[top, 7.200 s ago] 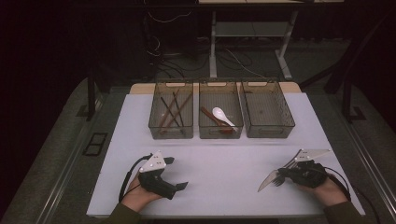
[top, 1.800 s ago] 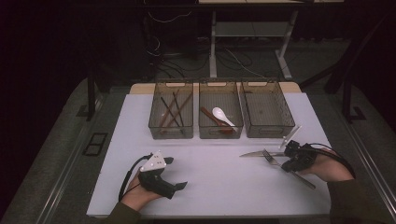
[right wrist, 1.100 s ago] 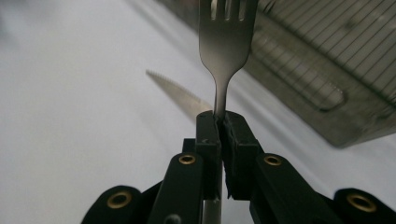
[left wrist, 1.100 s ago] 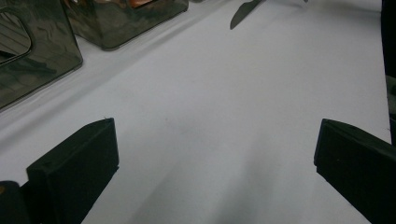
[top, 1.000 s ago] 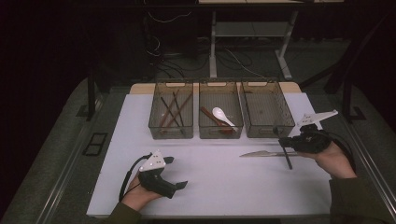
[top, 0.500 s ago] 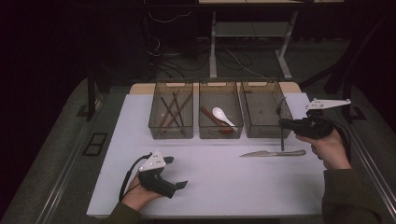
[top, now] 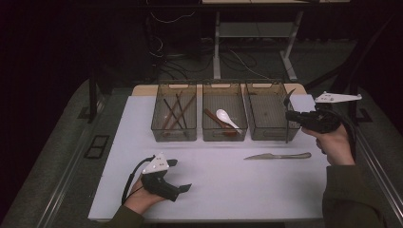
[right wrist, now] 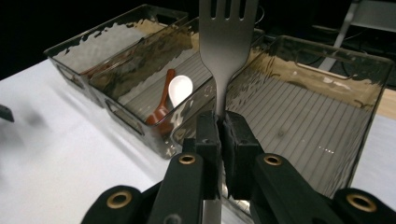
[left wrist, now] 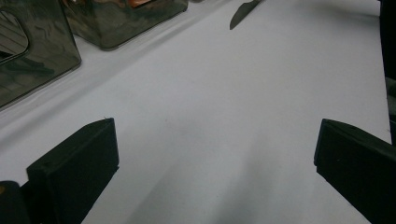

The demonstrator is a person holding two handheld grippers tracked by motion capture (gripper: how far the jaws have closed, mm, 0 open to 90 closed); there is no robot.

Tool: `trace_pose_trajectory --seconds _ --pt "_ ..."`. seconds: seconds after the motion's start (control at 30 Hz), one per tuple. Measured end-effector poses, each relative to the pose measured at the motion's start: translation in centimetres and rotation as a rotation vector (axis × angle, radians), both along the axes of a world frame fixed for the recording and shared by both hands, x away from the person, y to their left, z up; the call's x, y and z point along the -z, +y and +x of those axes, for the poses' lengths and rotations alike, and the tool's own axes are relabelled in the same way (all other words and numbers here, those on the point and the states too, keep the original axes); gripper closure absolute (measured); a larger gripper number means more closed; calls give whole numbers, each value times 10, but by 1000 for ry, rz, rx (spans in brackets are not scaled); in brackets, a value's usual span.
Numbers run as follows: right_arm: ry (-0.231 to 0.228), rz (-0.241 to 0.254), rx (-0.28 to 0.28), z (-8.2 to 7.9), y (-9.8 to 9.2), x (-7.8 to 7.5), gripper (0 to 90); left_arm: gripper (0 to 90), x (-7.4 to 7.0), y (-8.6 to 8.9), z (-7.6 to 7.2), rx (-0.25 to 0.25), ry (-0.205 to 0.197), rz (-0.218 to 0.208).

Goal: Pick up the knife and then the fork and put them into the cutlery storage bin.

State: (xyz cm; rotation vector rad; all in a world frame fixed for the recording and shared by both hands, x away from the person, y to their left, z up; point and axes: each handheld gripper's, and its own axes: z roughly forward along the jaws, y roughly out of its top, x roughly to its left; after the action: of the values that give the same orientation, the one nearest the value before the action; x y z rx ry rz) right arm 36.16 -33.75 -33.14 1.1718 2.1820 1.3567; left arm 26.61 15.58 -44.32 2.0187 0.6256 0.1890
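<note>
At the far right of the table, the right gripper [top: 291,114] clamps a metal fork [right wrist: 227,42] by its neck, tines up, just beside the empty right-hand bin [top: 269,134]. Sorting looks partly done: chopsticks [top: 174,113] and spoons [top: 225,119] are binned, while the knife [top: 278,156] lies on the white mat. The left gripper [top: 183,175] rests near, jaws apart and empty.

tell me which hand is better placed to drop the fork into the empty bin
Right. The right gripper is already shut on the fork and hangs beside the empty right-hand bin. The left gripper rests open near the table's front edge, far from the bins.
</note>
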Motion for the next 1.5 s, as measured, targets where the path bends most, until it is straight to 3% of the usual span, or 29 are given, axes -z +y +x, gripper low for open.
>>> trace_pose_trajectory --seconds 0.1,0.33,0.67,0.93,1.13,1.5 --pt "-8 -6 9 3 -1 -2 845 0 0 0 0 -1 1 2" --pt "-35 40 41 12 -7 -8 845 0 -1 1 0 -2 -2 1" --pt "-49 9 92 34 -8 -15 845 0 -1 2 0 -5 -6 6" --pt "-45 -47 133 56 -7 -18 845 0 -1 3 -1 -8 -6 3" --pt "-5 -86 144 69 -4 -11 845 0 -1 3 -2 -8 -4 6" --pt "143 -213 146 83 0 16 845 0 -1 3 -2 -7 -5 3"
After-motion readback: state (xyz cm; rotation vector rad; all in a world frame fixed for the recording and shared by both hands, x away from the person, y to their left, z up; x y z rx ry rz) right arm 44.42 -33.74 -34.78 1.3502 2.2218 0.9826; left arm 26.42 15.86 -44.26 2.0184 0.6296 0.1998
